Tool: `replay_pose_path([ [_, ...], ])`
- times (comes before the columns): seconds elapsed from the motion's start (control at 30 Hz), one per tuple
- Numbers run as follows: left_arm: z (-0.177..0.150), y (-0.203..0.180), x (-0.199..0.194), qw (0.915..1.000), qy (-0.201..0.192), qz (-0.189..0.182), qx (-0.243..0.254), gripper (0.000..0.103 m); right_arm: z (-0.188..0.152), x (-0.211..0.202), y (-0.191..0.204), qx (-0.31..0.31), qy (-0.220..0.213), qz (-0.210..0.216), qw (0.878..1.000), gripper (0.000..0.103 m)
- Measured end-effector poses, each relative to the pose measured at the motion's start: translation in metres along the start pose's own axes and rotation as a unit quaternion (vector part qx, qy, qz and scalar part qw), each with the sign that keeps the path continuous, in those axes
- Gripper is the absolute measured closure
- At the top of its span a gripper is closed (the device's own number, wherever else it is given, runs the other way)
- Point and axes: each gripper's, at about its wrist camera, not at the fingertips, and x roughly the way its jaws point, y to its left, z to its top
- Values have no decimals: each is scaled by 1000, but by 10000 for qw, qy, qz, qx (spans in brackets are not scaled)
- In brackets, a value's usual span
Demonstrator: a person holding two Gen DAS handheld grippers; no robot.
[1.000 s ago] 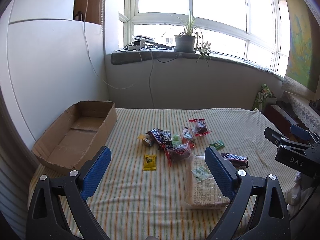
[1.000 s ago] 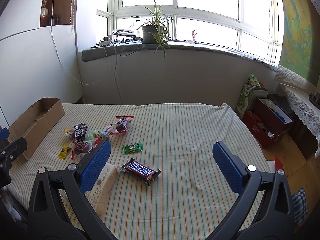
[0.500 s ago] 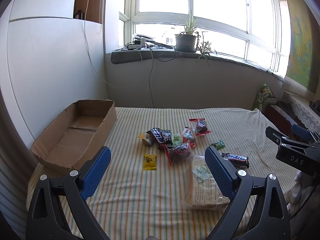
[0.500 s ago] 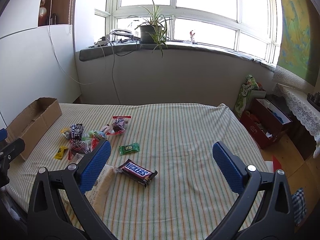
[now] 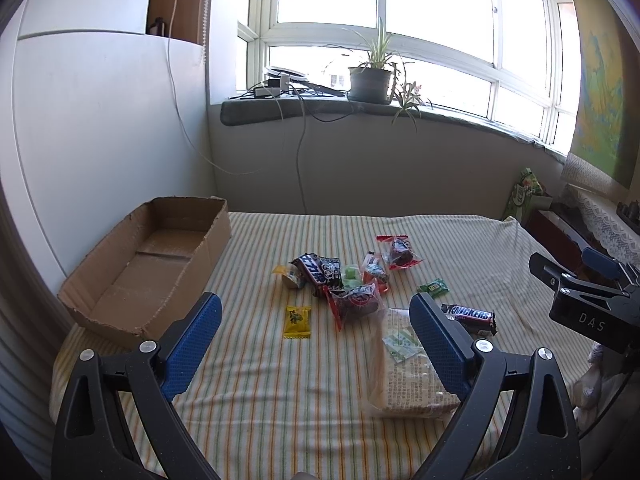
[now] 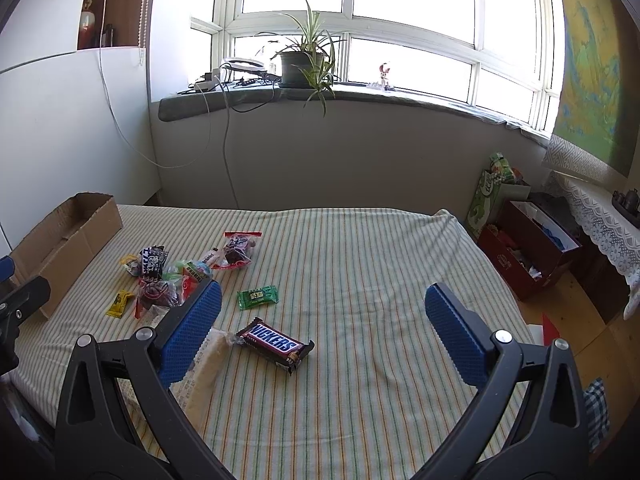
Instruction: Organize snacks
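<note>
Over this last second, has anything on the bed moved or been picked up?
Nothing was picked up. The right claw drifted slightly; both it and the left claw stay open and empty. The Snickers bar, other snacks and cardboard box lie as before.

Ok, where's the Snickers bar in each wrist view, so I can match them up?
Left wrist: Snickers bar sits right of centre, just past the left tool's right finger.
Right wrist: it lies centre-left, between the right tool's fingers.
Shared landmark: the small green packet just beyond it.
</note>
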Motion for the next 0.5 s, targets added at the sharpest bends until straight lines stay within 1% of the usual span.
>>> replay_pose_path([
  [0.37, -2, 4, 3, 10000, 48, -59, -49, 8, -2, 0, 2, -23, 23, 0, 10000, 0],
  [0.5, -3, 3, 5, 9998, 100, -134, -59, 8, -4, 2, 4, -45, 57, 11, 10000, 0],
])
